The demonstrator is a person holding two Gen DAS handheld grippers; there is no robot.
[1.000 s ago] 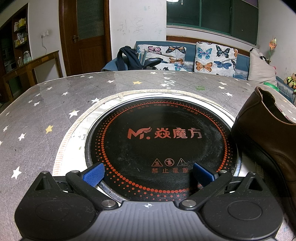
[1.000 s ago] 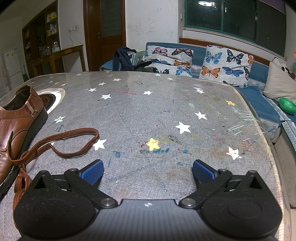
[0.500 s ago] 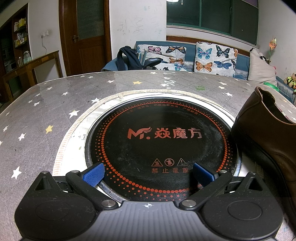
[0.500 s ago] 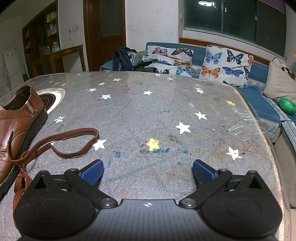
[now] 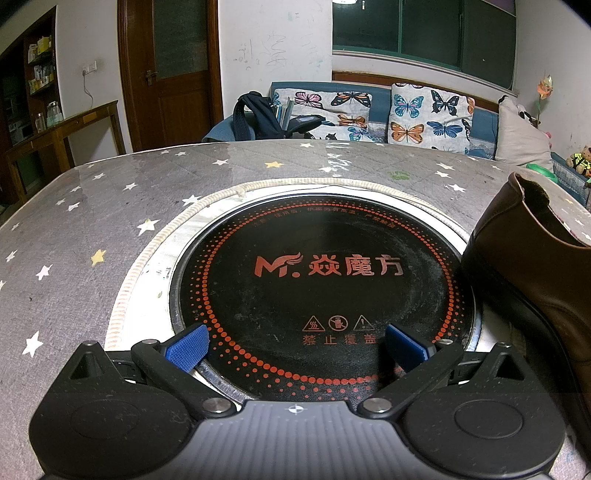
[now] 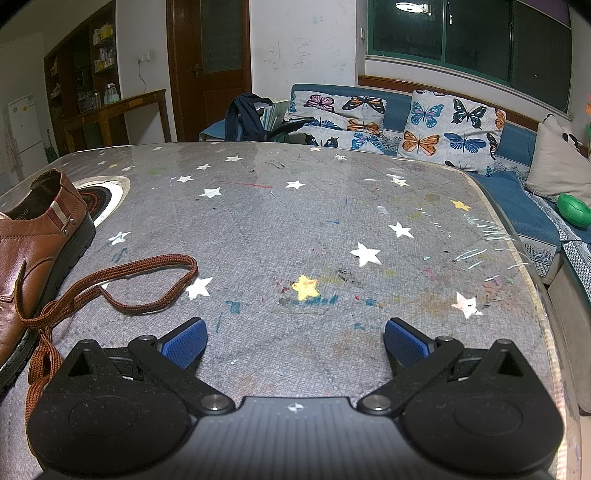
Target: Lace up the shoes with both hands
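On a grey tablecloth [image 6: 295, 229] printed with white and yellow stars, under a clear glossy cover: one brown leather shoe [image 6: 33, 251], black-soled, lying at the left of the right wrist view and at the right edge of the left wrist view [image 5: 535, 266], heel collar up, with a red and white striped tab at the heel. One brown flat lace [image 6: 122, 284], loose, running from the shoe's front out onto the cloth in a long loop and trailing toward the near edge beside the right gripper [image 6: 295, 345]. Right gripper: jaws wide apart, holding nothing, blue pads [image 6: 184, 345] over bare cloth, the lace just to their left. Left gripper [image 5: 297, 349]: jaws wide apart, holding nothing, blue pads [image 5: 186, 349] over the near rim of a round black hotplate [image 5: 321, 280] set into the table inside a pale ring. Open room: broad bare cloth ahead of the right gripper to the far edge and to the rounded right-hand edge; the shoe's heel rests at the hotplate's right rim. Writing: red logo "M" with Chinese characters at the hotplate's centre, three warning symbols and a line of four characters beneath, more small red characters round the upper arc, too small to read. Surroundings: blue sofa with butterfly cushions [image 5: 428, 114], dark backpack [image 5: 258, 118], brown wooden door [image 5: 173, 70], wooden side table [image 5: 62, 129], shelving, dark window [image 5: 421, 33], scribbled white wall.
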